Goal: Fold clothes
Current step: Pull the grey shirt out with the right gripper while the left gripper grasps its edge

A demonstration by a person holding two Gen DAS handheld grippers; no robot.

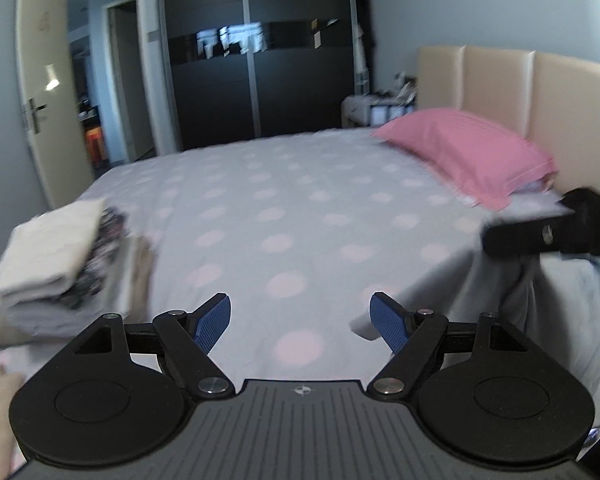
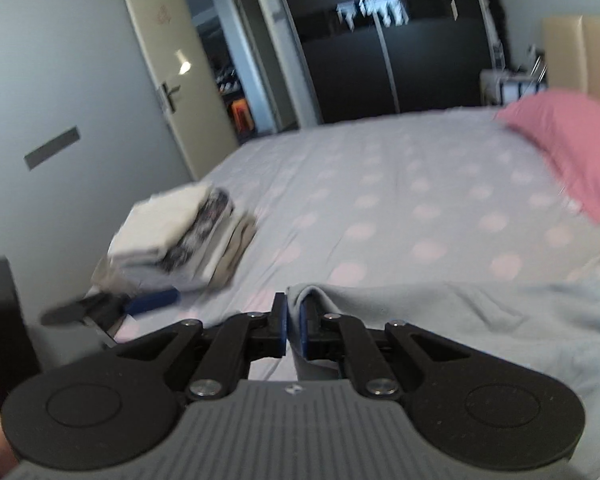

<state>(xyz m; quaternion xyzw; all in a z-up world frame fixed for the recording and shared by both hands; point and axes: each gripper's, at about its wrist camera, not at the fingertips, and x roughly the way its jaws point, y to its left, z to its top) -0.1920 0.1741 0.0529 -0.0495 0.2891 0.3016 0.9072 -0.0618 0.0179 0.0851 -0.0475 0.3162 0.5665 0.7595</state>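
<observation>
R gripper (image 2: 294, 330): fingers clamped on a fold of the pale blue garment (image 2: 460, 320), which spreads to the right over the near edge of the bed (image 2: 380, 184). L gripper (image 1: 300, 322): fingers wide apart, nothing between them, above the dotted sheet. Stack of folded clothes (image 1: 56, 256) sits at the bed's left edge; pink pillow (image 1: 472, 152) by the headboard.

Left gripper (image 1: 300, 322), jaws apart, above the dotted bedspread (image 1: 300, 208).
</observation>
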